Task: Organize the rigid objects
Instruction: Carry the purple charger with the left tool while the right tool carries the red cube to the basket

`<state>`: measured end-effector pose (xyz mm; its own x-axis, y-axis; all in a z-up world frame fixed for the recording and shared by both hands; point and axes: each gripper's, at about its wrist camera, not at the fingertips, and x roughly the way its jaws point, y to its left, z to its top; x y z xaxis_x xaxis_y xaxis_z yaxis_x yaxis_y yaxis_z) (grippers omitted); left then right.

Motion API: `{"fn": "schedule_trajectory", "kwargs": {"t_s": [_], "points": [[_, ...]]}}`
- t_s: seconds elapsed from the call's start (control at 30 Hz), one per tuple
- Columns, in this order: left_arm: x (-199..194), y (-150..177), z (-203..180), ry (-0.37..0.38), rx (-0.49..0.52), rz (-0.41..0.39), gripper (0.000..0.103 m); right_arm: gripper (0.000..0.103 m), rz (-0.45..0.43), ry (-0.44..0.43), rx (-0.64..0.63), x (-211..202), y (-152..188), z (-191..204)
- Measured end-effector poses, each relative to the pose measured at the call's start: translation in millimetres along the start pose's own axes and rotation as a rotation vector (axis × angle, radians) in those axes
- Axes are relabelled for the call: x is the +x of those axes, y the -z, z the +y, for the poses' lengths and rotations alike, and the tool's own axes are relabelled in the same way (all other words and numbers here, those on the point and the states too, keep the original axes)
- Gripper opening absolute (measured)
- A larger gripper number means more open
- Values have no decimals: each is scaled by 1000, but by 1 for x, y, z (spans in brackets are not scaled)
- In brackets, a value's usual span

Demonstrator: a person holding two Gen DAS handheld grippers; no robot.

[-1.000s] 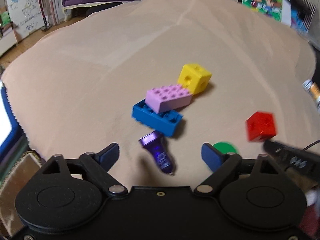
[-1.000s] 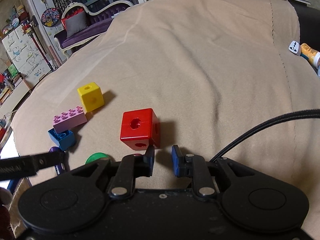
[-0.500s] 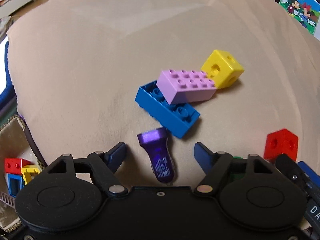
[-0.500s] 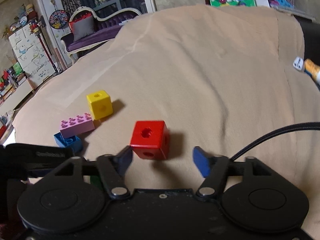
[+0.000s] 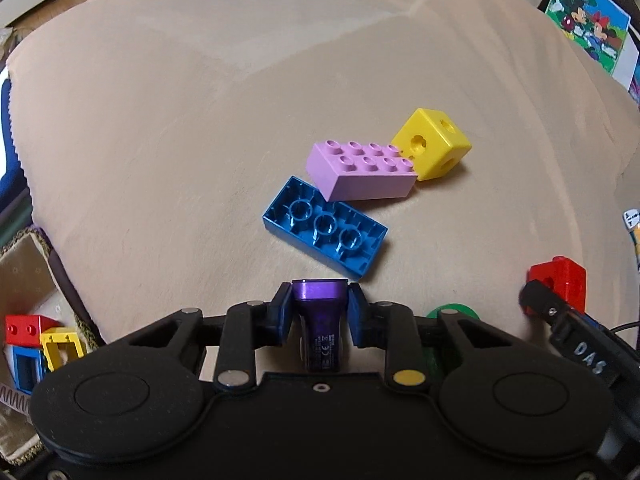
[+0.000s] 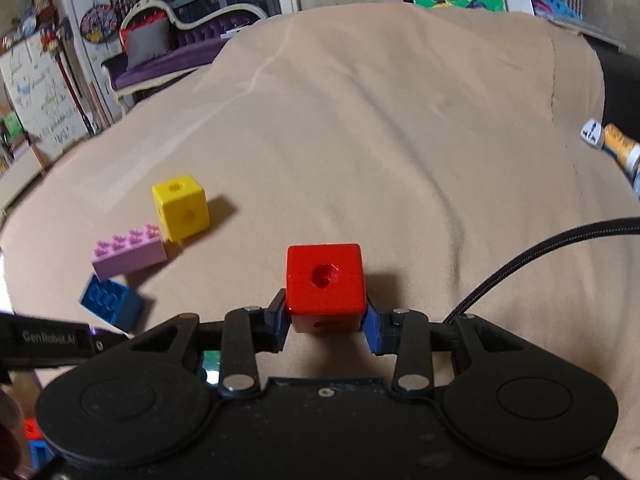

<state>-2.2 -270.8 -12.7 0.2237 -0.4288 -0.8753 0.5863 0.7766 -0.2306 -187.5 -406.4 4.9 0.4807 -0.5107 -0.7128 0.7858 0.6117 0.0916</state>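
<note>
My left gripper (image 5: 319, 312) is shut on a purple car charger (image 5: 320, 326) just above the beige cloth. Ahead of it lie an upturned blue brick (image 5: 325, 228), a pink brick (image 5: 362, 170) leaning on it, and a yellow cube (image 5: 432, 144). My right gripper (image 6: 325, 322) is shut on a red cube (image 6: 325, 284), which also shows at the right of the left wrist view (image 5: 560, 284). The right wrist view shows the yellow cube (image 6: 181, 206), pink brick (image 6: 128, 254) and blue brick (image 6: 110, 300) to the left. A green disc (image 5: 452, 312) lies partly hidden behind my left gripper.
A beige cloth (image 5: 200, 120) covers the whole surface. Small red, yellow and blue blocks (image 5: 36, 344) sit off its left edge. A bottle and a white die (image 6: 600, 138) lie at the right edge. A black cable (image 6: 540, 248) crosses the right side.
Both grippers have closed: the left on the purple charger, the right on the red cube. Both were open half a second ago.
</note>
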Motion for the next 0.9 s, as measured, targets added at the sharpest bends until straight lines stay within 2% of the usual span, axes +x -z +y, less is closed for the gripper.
{"fn": "schedule_trajectory", "kwargs": {"t_s": [0.23,0.4,0.47,0.63,0.73,0.9], "points": [[-20,7,0,1,-4,-8,27,36,-19,-117,111,-21,-12,-26],[-42,14,4,-25,13,-38,27,36,6,-253,187,-31,-20,-39],[-49,17,8,-40,12,-53,27,36,4,-263,182,-36,-21,-36],[-75,27,38,-57,-44,-81,27,36,4,-271,107,-46,-17,-10],[-86,35,63,-71,-93,-89,27,36,16,-288,37,-50,-12,19],[-106,48,107,-163,-149,-110,27,36,45,-344,-102,-62,3,78]]}}
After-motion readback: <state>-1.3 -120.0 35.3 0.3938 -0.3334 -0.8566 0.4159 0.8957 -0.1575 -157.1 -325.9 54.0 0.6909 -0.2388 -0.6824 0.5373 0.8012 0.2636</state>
